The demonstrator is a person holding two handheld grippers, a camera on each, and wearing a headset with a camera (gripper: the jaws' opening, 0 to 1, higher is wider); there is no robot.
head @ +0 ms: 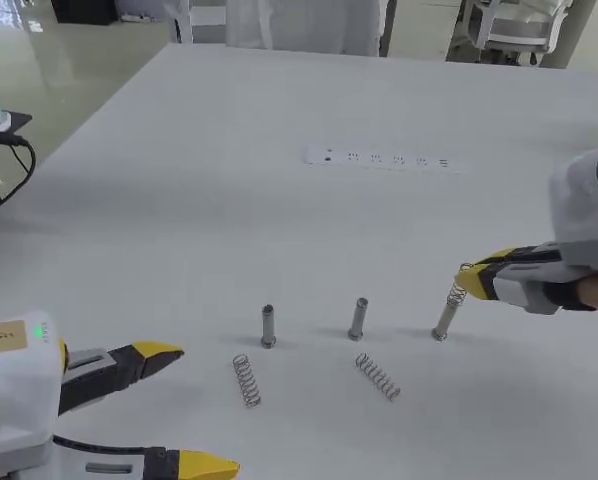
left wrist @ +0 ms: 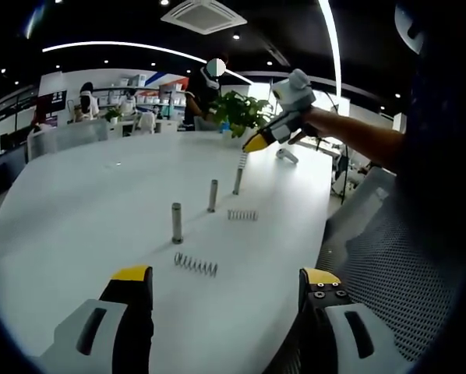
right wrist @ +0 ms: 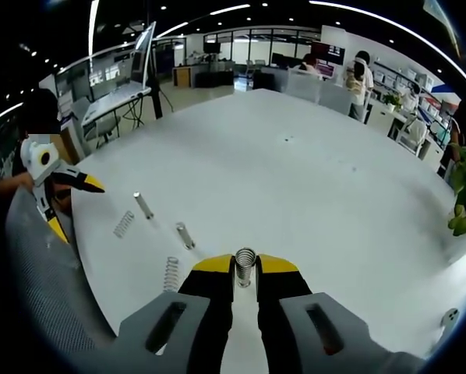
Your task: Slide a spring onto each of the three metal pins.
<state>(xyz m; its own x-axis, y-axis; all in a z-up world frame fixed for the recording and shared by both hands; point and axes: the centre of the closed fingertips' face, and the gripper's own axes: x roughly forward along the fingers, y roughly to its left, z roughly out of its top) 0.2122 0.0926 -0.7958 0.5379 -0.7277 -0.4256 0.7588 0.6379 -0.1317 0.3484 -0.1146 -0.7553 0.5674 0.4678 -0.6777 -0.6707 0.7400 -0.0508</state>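
Now the right gripper [head: 469,280] is reaching in from 3 o'clock in the head view, its jaws pressing together on the held spring [head: 458,290]. It is hanging slanted, its lower end meeting the top of the right pin [head: 445,322]; whether it is over the tip I cannot tell. The middle pin [head: 358,318] and left pin [head: 268,326] are standing bare in the same row on the table [head: 279,220]. 2 more are lying flat: the middle spring [head: 377,377] at 5 o'clock of the middle pin, the left spring [head: 246,380] at 7 o'clock of the left pin. The left gripper [head: 199,408] is hovering at 7 o'clock, jaws spread wide, gripping nothing, near the left spring.
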